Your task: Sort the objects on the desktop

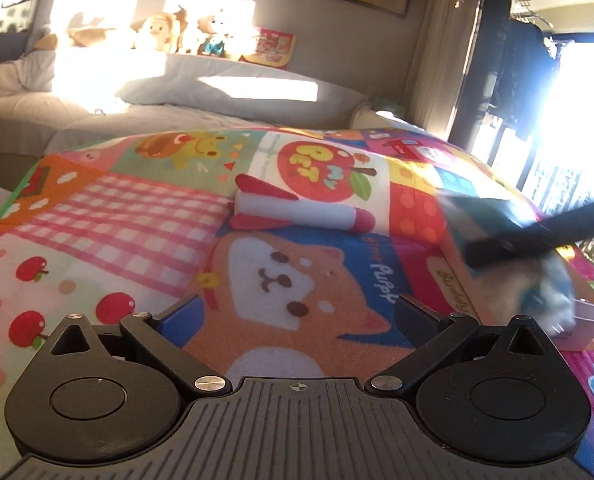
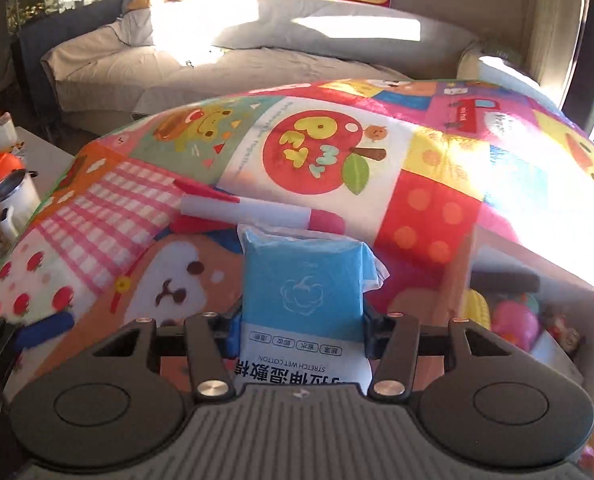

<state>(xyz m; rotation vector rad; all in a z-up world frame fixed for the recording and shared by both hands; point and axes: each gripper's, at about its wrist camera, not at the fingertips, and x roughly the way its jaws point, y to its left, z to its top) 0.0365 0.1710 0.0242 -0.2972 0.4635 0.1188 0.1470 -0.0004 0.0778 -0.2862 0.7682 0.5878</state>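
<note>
My right gripper is shut on a blue-and-white pack of wet cotton wipes, its pads pressing on both sides. The pack hangs over the colourful play mat, just left of an open cardboard box that holds several toys. Beyond the pack, a white toy rocket with red fins and nose lies flat on the mat. My left gripper is open and empty, low over the puppy picture, with the rocket ahead of it. In the left wrist view the pack is a blur at the right.
The box stands at the mat's right side. A side table with a metal-lidded cup and other cups stands left of the mat. A grey sofa with plush toys runs behind. Bright sun glares from the right.
</note>
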